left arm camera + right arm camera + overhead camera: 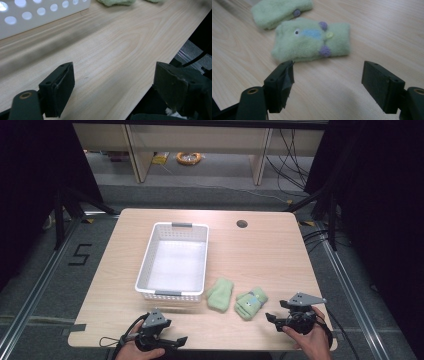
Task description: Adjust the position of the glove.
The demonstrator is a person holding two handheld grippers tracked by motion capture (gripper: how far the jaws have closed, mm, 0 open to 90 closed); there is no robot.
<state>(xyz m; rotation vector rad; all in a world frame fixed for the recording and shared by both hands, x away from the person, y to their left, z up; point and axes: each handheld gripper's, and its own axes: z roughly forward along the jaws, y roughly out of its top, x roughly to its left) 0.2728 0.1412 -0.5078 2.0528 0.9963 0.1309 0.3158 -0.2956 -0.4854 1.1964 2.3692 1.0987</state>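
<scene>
We work at a pale wood bench (260, 255) in a dim room, cables and a coil on the floor behind it. The right tool (328, 86) has its jaws spread wide and holds nothing; just ahead of them lies a green mitten (310, 41) with blue and purple trim, and beyond that a second mitten (280, 11), the two near each other but apart. The left tool (112, 85) is likewise wide open and empty, low over bare wood at the bench's near edge, with the white basket (37, 15) ahead of it on its left.

We judge the soft mitten the main risk: flat and limp, it may slide ahead of the jaws, or only a fold of fleece may be pinched and slip free on the lift. A grip taken near its far end could also drag the second mitten. Carried low, it may catch on the basket's rim and drop outside.
</scene>
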